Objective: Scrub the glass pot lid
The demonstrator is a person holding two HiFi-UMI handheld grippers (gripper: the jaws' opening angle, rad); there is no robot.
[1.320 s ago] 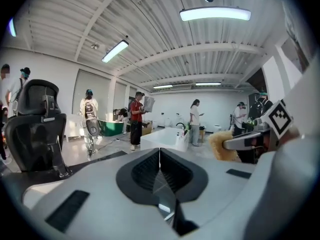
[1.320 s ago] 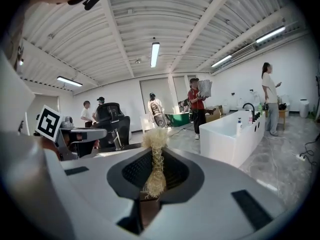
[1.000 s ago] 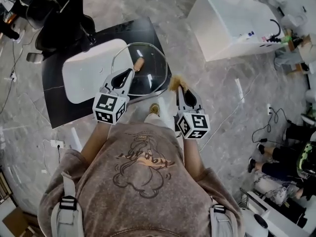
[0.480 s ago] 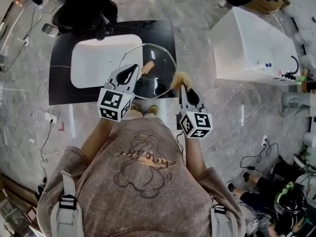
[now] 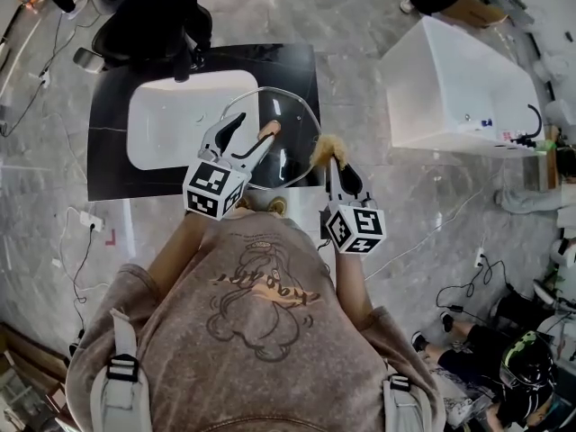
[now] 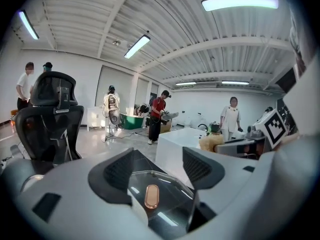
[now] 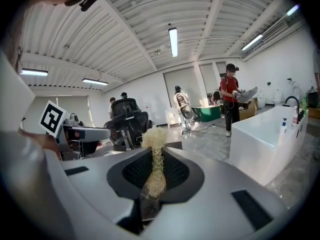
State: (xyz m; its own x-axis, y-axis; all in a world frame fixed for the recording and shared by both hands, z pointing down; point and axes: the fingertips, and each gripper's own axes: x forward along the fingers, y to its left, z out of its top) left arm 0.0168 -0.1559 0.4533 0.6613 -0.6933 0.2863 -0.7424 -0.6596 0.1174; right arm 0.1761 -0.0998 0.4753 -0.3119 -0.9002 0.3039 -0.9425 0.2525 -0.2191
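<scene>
On the black stone counter (image 5: 108, 156), right of its white rectangular basin (image 5: 171, 120), the round glass pot lid (image 5: 292, 147) with a copper oval knob (image 5: 268, 131) lies with its left rim over the basin's edge. The left gripper (image 5: 254, 131) has just been opening its jaws, which stand apart over the knob (pads clear of it); the right gripper (image 5: 333, 162) is clenched on a pale straw-coloured scrubbing tuft (image 5: 324, 148) just beside the lid's right rim. Surroundings: grey marbled floor (image 5: 360, 25), black office chair (image 5: 148, 16) behind the counter, white rectangular tub (image 5: 450, 88) to the right.

Taupe printed T-shirt (image 5: 261, 349), grey shoulder straps (image 5: 115, 381)
</scene>
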